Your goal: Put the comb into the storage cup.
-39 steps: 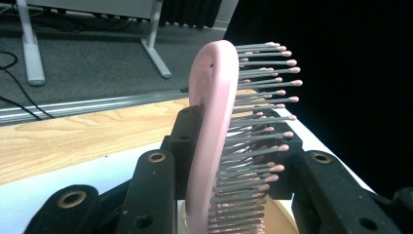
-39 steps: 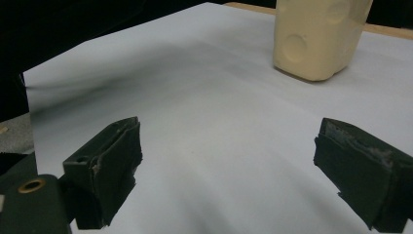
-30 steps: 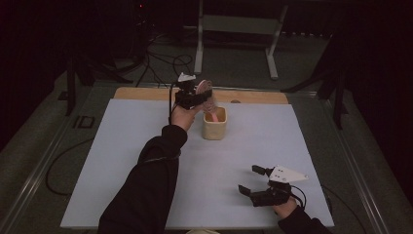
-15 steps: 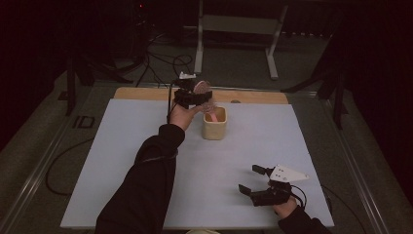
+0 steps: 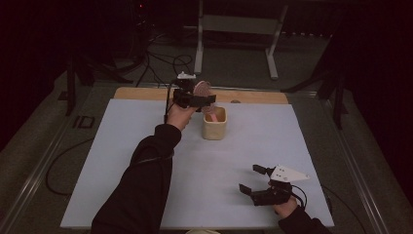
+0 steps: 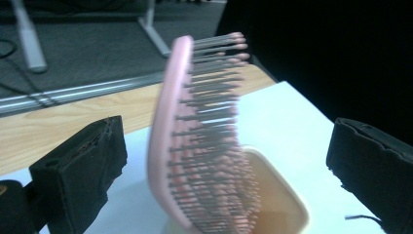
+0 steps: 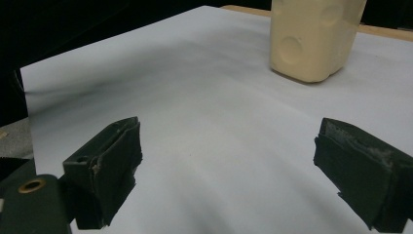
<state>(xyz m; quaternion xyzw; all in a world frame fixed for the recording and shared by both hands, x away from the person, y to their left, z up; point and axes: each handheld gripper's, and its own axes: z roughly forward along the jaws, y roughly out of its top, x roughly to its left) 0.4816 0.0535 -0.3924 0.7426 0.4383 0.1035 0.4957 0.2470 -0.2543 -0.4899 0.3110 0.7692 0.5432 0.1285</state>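
Hairbrush (image 6: 195,141) blurred in the left gripper view; its handle is hidden inside the cream cup (image 6: 282,204), itself cut off by the bottom edge.

No readable text, label, brand, no. or sign anywhere. Brush (image 6: 195,141), cup (image 5: 215,125), white table cover (image 5: 253,146) & both grippers are plain, no print or markings. Background too dark to make out any lettering.
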